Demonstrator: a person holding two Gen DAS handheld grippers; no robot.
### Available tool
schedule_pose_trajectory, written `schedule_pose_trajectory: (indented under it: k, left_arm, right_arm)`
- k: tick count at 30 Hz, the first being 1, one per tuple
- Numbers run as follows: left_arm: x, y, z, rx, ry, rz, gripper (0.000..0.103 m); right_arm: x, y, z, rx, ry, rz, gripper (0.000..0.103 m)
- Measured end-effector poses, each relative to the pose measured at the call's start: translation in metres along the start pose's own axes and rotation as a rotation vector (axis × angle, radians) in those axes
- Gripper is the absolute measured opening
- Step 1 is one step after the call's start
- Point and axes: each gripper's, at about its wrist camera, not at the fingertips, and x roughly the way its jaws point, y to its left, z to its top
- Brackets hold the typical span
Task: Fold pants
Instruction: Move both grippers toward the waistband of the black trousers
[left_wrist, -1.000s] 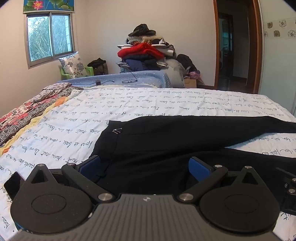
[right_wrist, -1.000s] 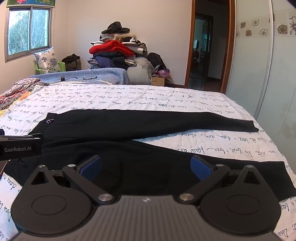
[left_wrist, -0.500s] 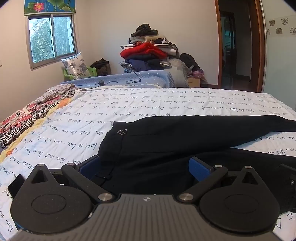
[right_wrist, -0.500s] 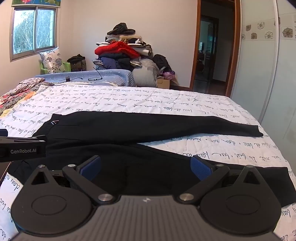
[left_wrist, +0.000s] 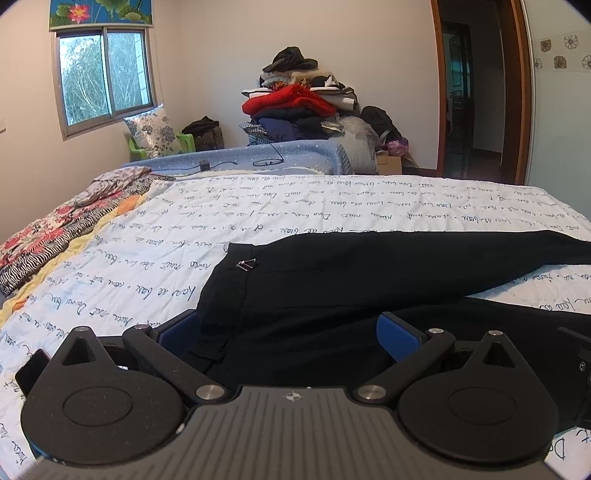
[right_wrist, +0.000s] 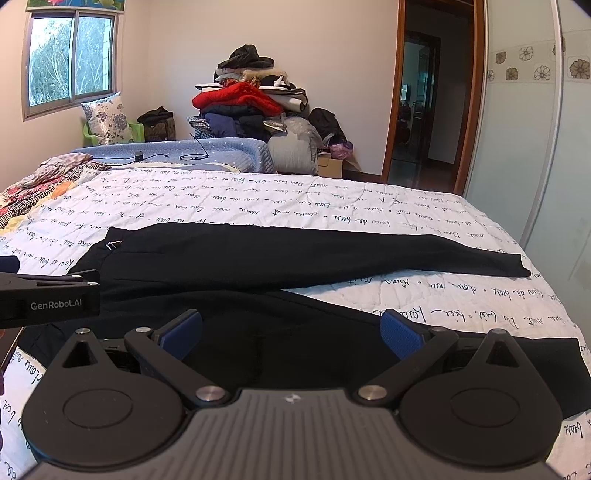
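Note:
Black pants (left_wrist: 332, 280) lie flat on the bed, waistband to the left, legs spread out to the right; they also show in the right wrist view (right_wrist: 280, 254). The far leg ends at a cuff (right_wrist: 517, 267). A small metal clasp (left_wrist: 245, 264) sits at the waistband. My left gripper (left_wrist: 290, 332) is open and empty, low over the waist end. My right gripper (right_wrist: 291, 332) is open and empty, low over the near leg. The left gripper's body (right_wrist: 48, 297) shows at the left of the right wrist view.
The bed has a white quilt with script print (left_wrist: 258, 218). A floral blanket (left_wrist: 55, 236) lies at the left. A heap of clothes (right_wrist: 251, 103) stands behind the bed, a doorway (right_wrist: 421, 110) at back right, a wardrobe door (right_wrist: 524, 147) along the right.
Both views have shifted a little: the pants' waistband sits further right in the frames, so both grippers have drifted left. Both stay open.

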Motion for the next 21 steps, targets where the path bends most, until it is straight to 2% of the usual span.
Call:
schedule_pose_trajectory:
  k: [9, 21]
  left_arm:
    - [0.004, 0.0, 0.002, 0.029, 0.005, 0.026, 0.103]
    - [0.011, 0.011, 0.005, -0.013, 0.017, 0.001, 0.103]
  right_arm:
    - [0.002, 0.004, 0.003, -0.016, -0.008, 0.001, 0.103]
    - [0.006, 0.007, 0.01, -0.015, -0.008, 0.003, 0.103]
